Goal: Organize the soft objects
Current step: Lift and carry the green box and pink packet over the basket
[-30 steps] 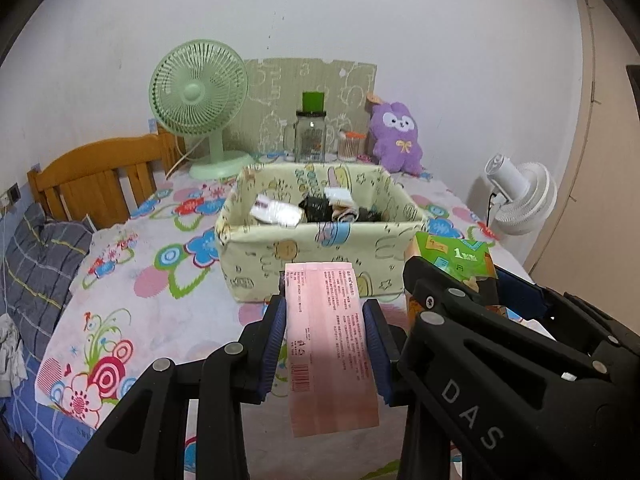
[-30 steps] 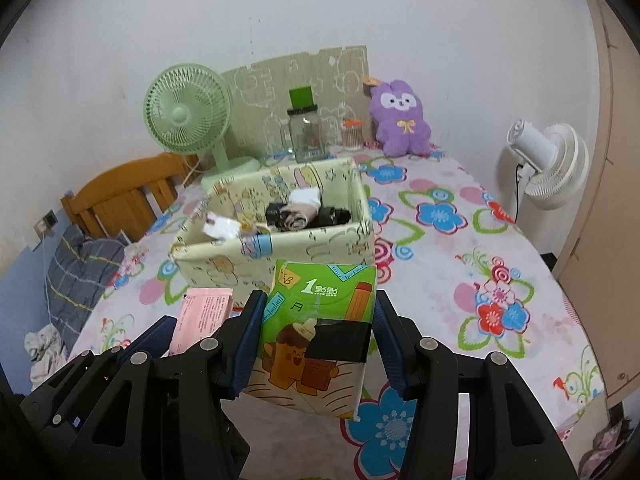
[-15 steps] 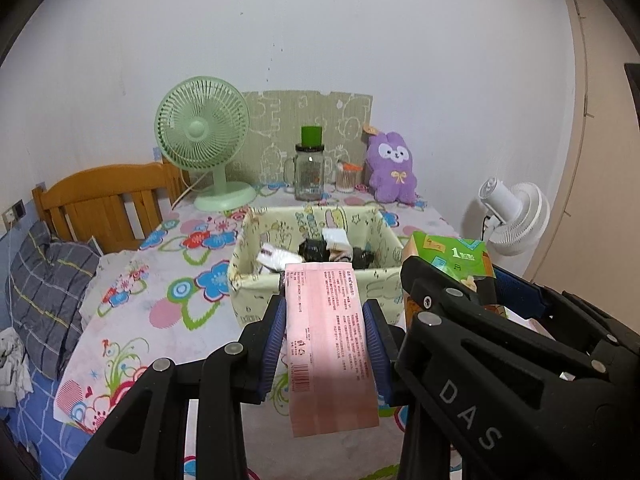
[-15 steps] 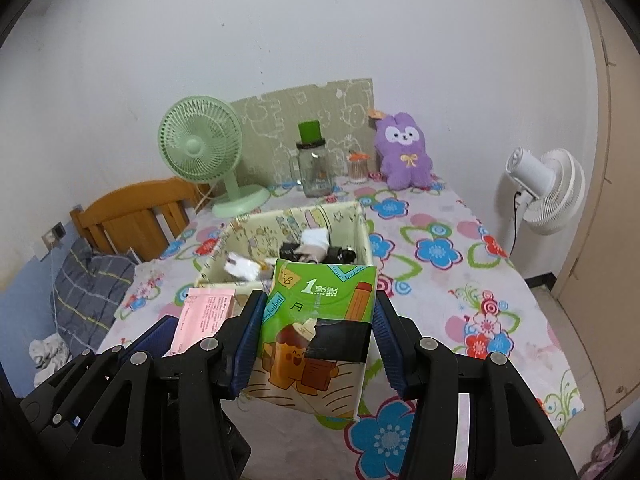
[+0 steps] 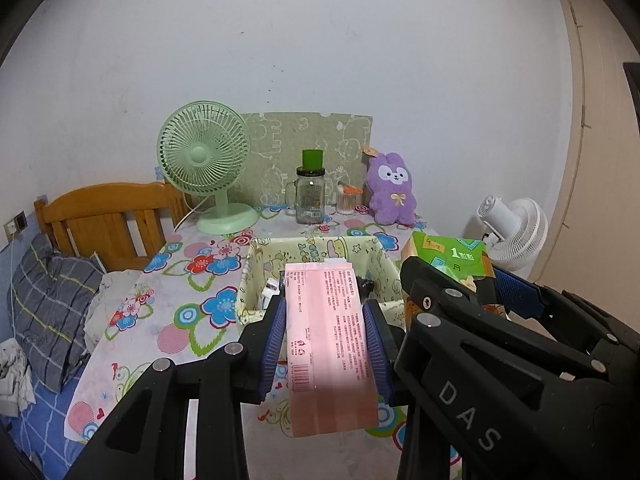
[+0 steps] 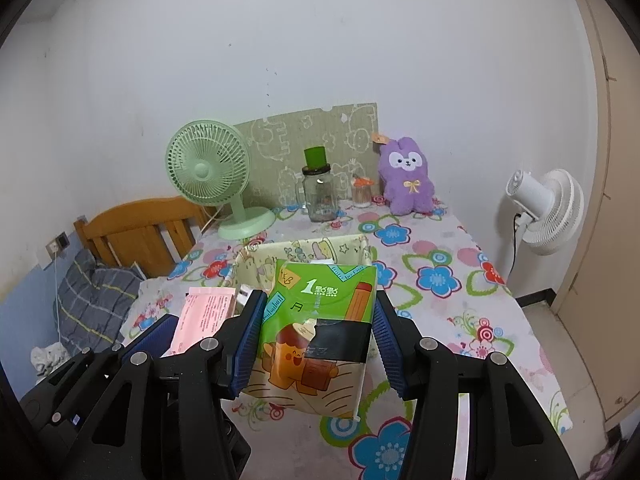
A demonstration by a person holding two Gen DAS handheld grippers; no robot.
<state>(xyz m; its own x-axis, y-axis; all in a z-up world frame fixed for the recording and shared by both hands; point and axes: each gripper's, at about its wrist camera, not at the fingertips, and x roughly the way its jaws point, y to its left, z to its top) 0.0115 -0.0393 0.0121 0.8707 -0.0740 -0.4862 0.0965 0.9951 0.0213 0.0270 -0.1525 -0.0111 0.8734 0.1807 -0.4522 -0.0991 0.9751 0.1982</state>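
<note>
My left gripper (image 5: 325,344) is shut on a pink tissue pack (image 5: 328,344), held above the flowered table. My right gripper (image 6: 316,344) is shut on a green tissue pack (image 6: 320,328) with a cartoon print; the green pack also shows in the left wrist view (image 5: 448,264). The pink pack shows at the left of the right wrist view (image 6: 204,312). A pale yellow fabric basket (image 5: 256,280) with small items inside sits on the table beyond both packs; it also shows in the right wrist view (image 6: 256,256), mostly hidden by the packs.
At the back of the table stand a green desk fan (image 5: 206,160), a glass jar with a green lid (image 5: 310,196), a small cup (image 5: 346,200) and a purple plush (image 5: 392,188). A wooden bed frame (image 5: 104,220) is on the left, a white floor fan (image 6: 548,208) on the right.
Both grippers, still holding their packs, have risen and pulled back from the basket, which now looks smaller and lower in both views.
</note>
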